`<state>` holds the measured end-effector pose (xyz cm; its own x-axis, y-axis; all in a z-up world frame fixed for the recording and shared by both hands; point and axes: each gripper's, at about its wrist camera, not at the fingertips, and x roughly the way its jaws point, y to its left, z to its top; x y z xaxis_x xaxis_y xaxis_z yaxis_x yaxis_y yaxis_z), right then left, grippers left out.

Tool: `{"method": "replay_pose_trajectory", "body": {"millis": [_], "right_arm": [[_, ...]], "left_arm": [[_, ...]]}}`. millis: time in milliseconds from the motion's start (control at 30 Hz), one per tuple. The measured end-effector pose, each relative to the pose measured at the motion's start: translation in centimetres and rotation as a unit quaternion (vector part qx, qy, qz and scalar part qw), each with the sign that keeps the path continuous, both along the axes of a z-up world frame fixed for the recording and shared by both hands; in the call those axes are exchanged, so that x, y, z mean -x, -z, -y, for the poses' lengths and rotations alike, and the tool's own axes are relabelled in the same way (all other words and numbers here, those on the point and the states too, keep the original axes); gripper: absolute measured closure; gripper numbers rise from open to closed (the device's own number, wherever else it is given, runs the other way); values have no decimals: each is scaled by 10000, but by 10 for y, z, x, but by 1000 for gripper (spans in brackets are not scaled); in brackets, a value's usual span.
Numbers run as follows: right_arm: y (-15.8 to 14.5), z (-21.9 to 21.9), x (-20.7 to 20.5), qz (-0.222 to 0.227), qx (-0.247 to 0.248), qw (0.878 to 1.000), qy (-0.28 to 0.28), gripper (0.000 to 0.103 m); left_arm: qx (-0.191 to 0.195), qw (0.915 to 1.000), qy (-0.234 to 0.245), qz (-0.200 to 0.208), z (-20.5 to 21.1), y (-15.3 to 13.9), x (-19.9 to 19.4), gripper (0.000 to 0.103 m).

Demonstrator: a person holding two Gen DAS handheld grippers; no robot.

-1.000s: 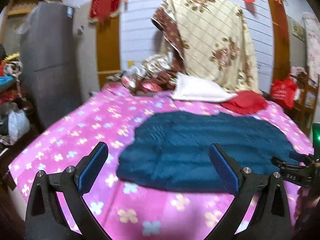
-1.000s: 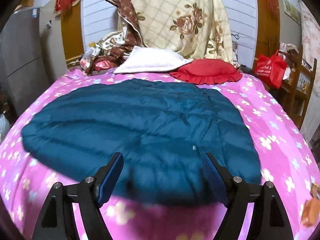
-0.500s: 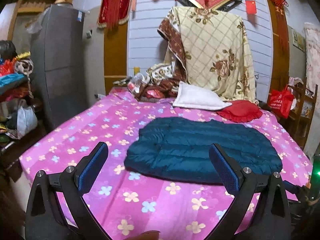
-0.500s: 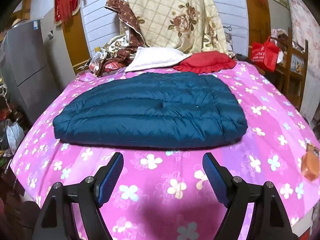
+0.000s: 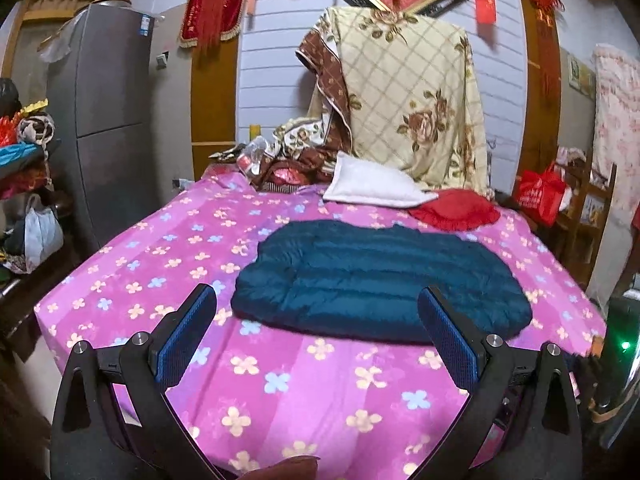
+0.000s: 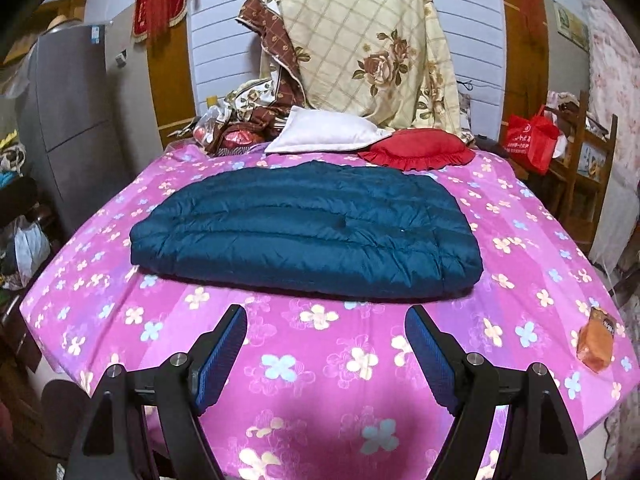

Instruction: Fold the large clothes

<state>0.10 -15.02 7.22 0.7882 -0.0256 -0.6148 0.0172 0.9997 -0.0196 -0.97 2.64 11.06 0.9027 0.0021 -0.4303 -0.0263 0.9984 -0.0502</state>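
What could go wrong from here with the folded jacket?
1. The jacket is puffy, so its fold may spring open once left alone.
2. Both grippers, left and right, hang open over bare sheet; any regrasp needs a fresh reach.
3. An orange packet lies near the bed's right edge and could get knocked off.

Near bed (image 5: 132, 280) corners cut by frame bottom in both views. Quilt (image 6: 360, 40) top cropped in right view. Packet (image 6: 596, 344) label too small to read. Dark device with green light (image 5: 622, 346) cut at right edge, unidentifiable. Brown shape (image 5: 292, 468) at bottom edge unclear.
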Motion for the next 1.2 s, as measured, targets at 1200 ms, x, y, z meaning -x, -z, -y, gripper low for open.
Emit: {"method": "replay_pose_trajectory", "body": {"millis": [1200], "right_arm": [[10, 2, -5, -344, 292, 9982, 408, 24]], "left_arm": [[-257, 9939, 91, -1070, 9, 48, -26, 2]]}}
